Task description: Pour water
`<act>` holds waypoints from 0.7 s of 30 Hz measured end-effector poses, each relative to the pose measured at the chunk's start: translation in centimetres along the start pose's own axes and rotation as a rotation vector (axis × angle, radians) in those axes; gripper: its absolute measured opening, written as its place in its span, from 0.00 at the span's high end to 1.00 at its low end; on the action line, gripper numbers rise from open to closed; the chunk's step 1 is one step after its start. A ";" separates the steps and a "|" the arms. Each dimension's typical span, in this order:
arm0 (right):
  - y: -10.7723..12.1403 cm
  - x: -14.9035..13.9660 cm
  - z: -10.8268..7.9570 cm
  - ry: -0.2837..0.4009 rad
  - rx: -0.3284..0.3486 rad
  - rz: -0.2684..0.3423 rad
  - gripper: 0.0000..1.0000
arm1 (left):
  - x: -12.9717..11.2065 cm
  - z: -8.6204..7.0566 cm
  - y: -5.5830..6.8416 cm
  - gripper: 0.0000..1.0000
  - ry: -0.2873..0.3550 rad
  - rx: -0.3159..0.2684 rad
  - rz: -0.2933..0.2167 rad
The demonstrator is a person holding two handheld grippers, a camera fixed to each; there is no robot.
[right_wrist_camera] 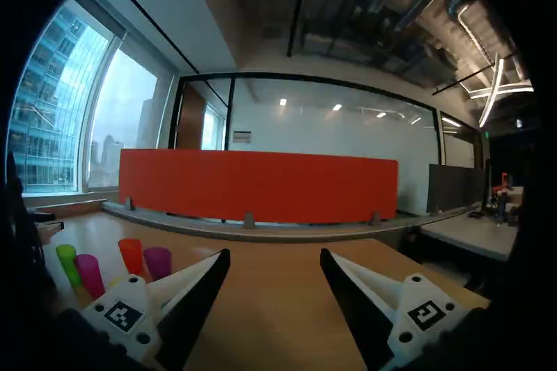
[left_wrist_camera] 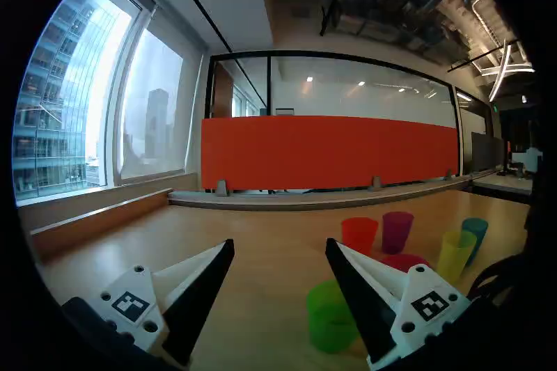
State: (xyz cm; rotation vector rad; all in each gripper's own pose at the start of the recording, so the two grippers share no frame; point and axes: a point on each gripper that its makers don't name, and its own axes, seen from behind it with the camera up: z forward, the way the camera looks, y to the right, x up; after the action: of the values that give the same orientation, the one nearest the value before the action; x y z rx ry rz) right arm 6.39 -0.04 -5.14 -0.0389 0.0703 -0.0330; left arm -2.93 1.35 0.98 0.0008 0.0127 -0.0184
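1. Left gripper view: the left gripper [left_wrist_camera: 278, 244] hangs low over a wooden table [left_wrist_camera: 209, 225]. Its fingers are spread wide, with bare tabletop between them.
2. Open tabletop runs from 9 o'clock round to 12 o'clock. It ends at the far edge, where an orange partition [left_wrist_camera: 327, 152] stands. A window [left_wrist_camera: 69, 113] lines the 9 o'clock side.
3. The cups crowd the 2 to 5 o'clock side. A green cup [left_wrist_camera: 331, 315] stands at 5 o'clock, partly hidden behind the right-hand finger. I cannot tell whether the two touch.
4. A red cup [left_wrist_camera: 359, 234] and a purple cup [left_wrist_camera: 397, 230] stand side by side at 2 o'clock, beyond that fingertip. A pink cup [left_wrist_camera: 404, 261] peeks over the finger just in front of them.
5. A yellow cup [left_wrist_camera: 456, 254] stands at 3 o'clock, well apart from the fingers, with a teal cup [left_wrist_camera: 475, 232] just behind it.
6. Right gripper view: the right gripper [right_wrist_camera: 275, 254] also gapes wide over bare wood, gripping nothing.
7. Tabletop lies open from 12 to 2 o'clock. The table's edge falls at 3 o'clock, with a neighbouring desk [right_wrist_camera: 473, 232] beyond a gap.
8. Four cups stand at 9 o'clock, outside the left-hand finger: a lime cup [right_wrist_camera: 67, 263], a magenta cup [right_wrist_camera: 89, 273], an orange cup [right_wrist_camera: 131, 254] and a violet cup [right_wrist_camera: 159, 261]. The violet one is nearest the finger, which hides its base.
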 end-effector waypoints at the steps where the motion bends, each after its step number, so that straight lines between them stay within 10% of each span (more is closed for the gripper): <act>1: 0.0 -0.1 0.1 -0.001 0.002 0.002 0.00 | 0.0 0.0 0.0 0.02 0.000 0.000 0.000; 21: -0.9 -3.3 2.1 0.000 0.010 -0.002 0.00 | -0.1 0.0 0.0 0.02 0.000 0.000 0.000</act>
State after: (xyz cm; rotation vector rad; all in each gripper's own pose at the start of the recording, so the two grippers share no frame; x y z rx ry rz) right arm 3.24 -0.78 -2.75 -0.0286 0.0704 -0.0352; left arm -3.00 1.34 0.98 0.0006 0.0128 -0.0185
